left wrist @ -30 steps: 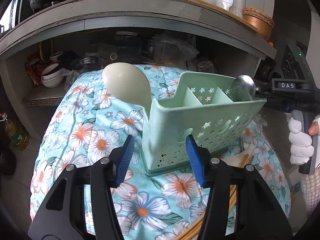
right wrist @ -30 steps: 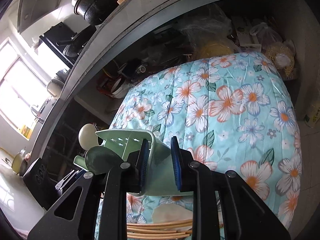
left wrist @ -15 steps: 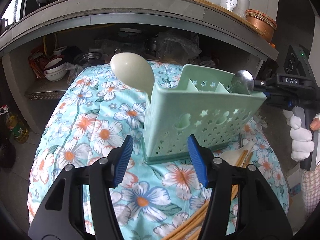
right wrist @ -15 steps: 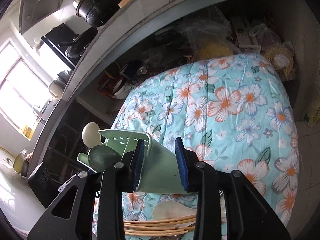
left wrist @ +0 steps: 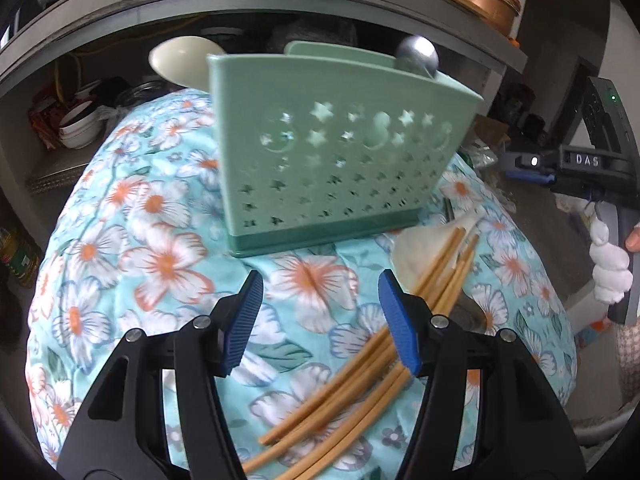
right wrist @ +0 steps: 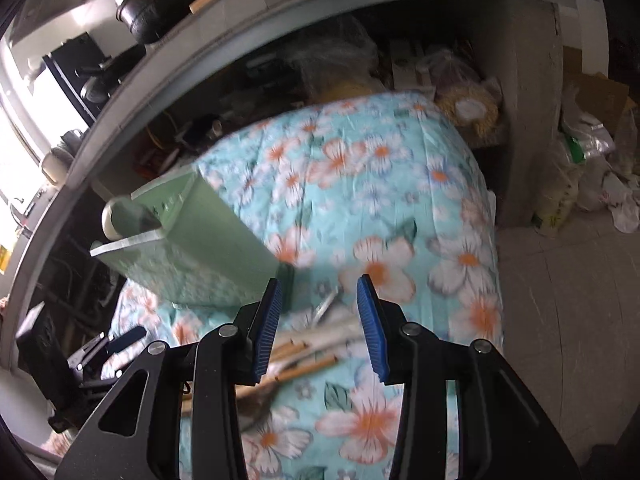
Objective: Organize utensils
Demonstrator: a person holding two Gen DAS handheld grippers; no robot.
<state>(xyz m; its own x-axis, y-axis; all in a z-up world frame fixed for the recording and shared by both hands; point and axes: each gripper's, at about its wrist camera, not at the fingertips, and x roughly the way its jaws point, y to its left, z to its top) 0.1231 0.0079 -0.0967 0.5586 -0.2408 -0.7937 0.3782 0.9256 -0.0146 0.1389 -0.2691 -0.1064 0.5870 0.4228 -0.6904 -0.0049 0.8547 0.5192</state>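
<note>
Green caddy [left wrist: 340, 156] stood upright mid-counter [left wrist: 160, 256], holding two ladles [left wrist: 182, 58]. Chopsticks [left wrist: 400, 344] lay loose toward near edge, unsorted. Left gripper [left wrist: 320, 320] open, empty; right gripper [right wrist: 318, 320] opening, empty.

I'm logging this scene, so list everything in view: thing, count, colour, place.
utensil caddy: one, pale green, upright on the cloth.
ladle: one, cream, in the caddy's left end.
spoon: one, metal, in the caddy's right end.
chopsticks: several, tan, loose on the cloth before the caddy.
flat spoon: one, cream, under the chopstick tips.
cloth: one, turquoise floral, covering the surface.
bowls: a stack, white, on the shelf at left.
left gripper: open, empty, above the cloth.
right gripper: jaws opening, nothing between them.
</note>
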